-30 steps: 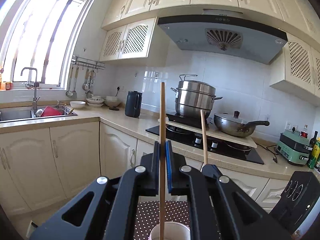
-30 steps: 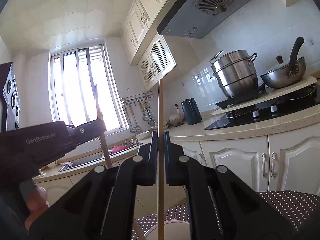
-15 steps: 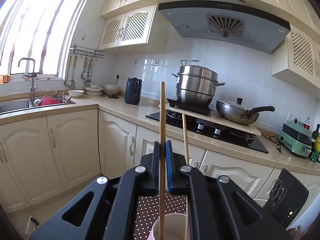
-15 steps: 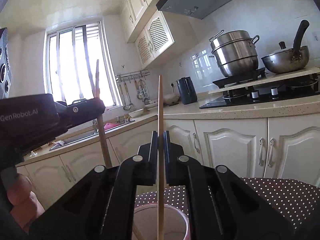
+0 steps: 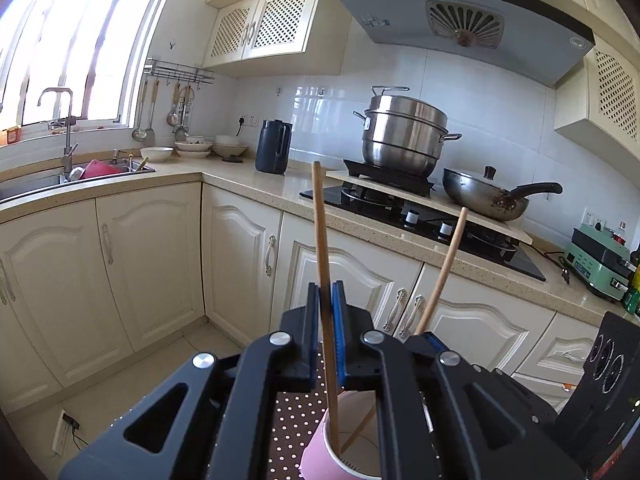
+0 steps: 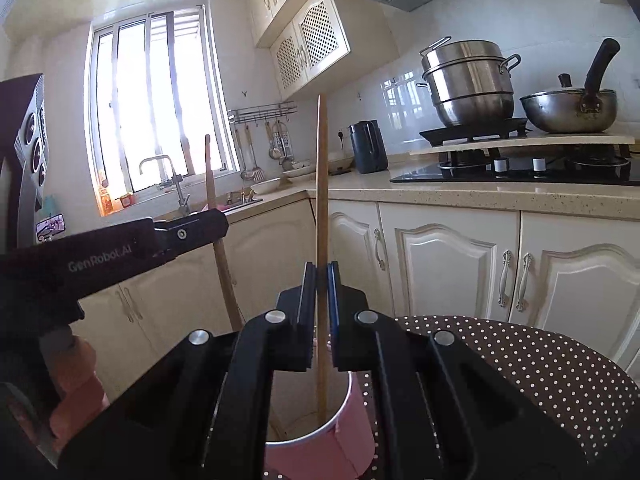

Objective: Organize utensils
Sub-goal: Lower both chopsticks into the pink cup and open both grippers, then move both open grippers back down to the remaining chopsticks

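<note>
My left gripper (image 5: 326, 292) is shut on a wooden chopstick (image 5: 322, 232) whose lower end is inside the pink paper cup (image 5: 320, 452). My right gripper (image 6: 321, 272) is shut on a second wooden chopstick (image 6: 321, 184), its lower end also inside the pink cup (image 6: 340, 448). In the left wrist view the right gripper's chopstick (image 5: 444, 268) leans to the right. In the right wrist view the left gripper (image 6: 200, 226) and its chopstick (image 6: 216, 232) stand to the left. The cup stands on a brown polka-dot surface (image 6: 540, 364).
Cream kitchen cabinets (image 5: 152, 264) and a beige counter (image 5: 248, 184) run behind. A stove holds a steel steamer pot (image 5: 404, 136) and a pan (image 5: 484, 198). A dark kettle (image 5: 274, 152) and a sink (image 5: 48, 180) lie to the left.
Both grippers have lowered with their chopsticks, so the tips have gone down into the pink cup. Both views have tilted down and the cup shows more.
</note>
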`<state>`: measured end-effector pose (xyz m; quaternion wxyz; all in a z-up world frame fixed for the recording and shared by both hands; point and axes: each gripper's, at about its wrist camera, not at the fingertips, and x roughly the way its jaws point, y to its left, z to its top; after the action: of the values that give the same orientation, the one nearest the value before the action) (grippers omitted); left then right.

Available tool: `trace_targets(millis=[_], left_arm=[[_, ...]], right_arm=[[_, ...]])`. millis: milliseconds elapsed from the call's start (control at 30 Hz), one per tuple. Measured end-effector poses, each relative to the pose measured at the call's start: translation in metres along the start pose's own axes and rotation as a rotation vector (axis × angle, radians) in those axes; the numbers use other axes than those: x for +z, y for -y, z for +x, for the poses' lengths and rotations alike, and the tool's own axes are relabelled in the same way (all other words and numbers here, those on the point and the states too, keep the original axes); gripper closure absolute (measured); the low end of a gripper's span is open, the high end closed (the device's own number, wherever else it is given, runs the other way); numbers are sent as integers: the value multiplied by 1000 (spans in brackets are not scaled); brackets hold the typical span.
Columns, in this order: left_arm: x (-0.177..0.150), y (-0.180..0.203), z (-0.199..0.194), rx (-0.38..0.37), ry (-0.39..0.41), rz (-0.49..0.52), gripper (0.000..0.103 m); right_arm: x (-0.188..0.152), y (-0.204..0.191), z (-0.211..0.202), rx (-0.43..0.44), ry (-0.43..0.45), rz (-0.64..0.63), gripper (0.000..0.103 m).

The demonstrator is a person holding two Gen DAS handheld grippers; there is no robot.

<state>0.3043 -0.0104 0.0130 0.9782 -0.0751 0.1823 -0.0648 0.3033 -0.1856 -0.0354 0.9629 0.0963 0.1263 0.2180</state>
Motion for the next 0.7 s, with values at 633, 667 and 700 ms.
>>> trace_targets(millis=[633, 667, 700], left_arm=[[-28, 4, -33, 12, 9, 102, 58], [-28, 4, -36, 15, 12, 102, 58], [-29, 4, -39, 18, 15, 102, 57]], right_arm=[[-4, 12, -42, -102, -26, 45, 42], [-4, 11, -45, -107, -20, 41, 42], [-4, 10, -48, -111, -14, 36, 42]])
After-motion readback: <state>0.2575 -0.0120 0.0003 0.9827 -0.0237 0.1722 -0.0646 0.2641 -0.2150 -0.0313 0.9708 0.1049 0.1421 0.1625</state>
